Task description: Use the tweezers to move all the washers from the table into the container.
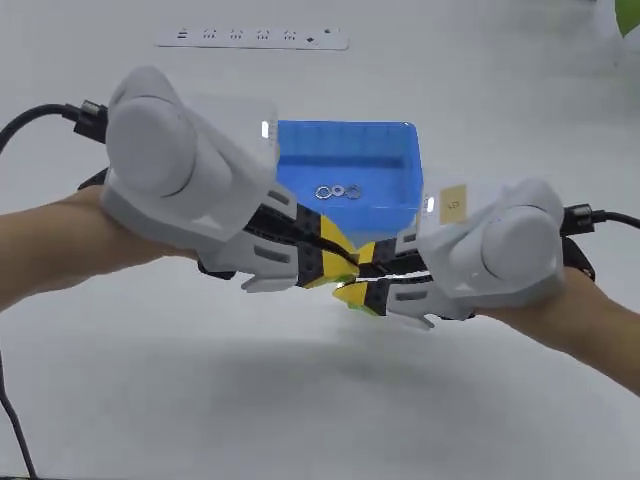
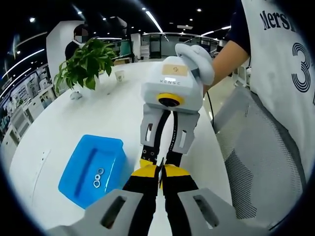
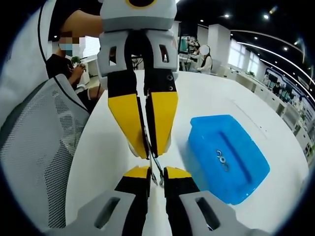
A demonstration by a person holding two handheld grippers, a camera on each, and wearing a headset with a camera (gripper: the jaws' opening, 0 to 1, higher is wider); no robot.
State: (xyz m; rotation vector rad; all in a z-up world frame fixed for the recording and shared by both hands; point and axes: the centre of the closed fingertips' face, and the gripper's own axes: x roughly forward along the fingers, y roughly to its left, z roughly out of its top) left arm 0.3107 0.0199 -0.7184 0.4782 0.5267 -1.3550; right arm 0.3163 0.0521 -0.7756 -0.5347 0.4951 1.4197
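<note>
Nearest the head camera, the left gripper and the right gripper meet tip to tip just above the white table. Both have smooth, rounded white plastic housings and black jaws capped with yellow pads. Between them lie the tweezers, a thin, bright metal pair with slim prongs. The left gripper's yellow pads are pressed together on them, pinching the metal. The prongs run on into the narrow gap between the right gripper's jaws, which are drawn close about them; whether those jaws actually clamp them I cannot tell. Just behind the tips stands the container, a glossy blue rectangular plastic tub with rounded corners. On its floor lie the washers, three small flat silver rings side by side in a short row. A white power strip lies well beyond.
</note>
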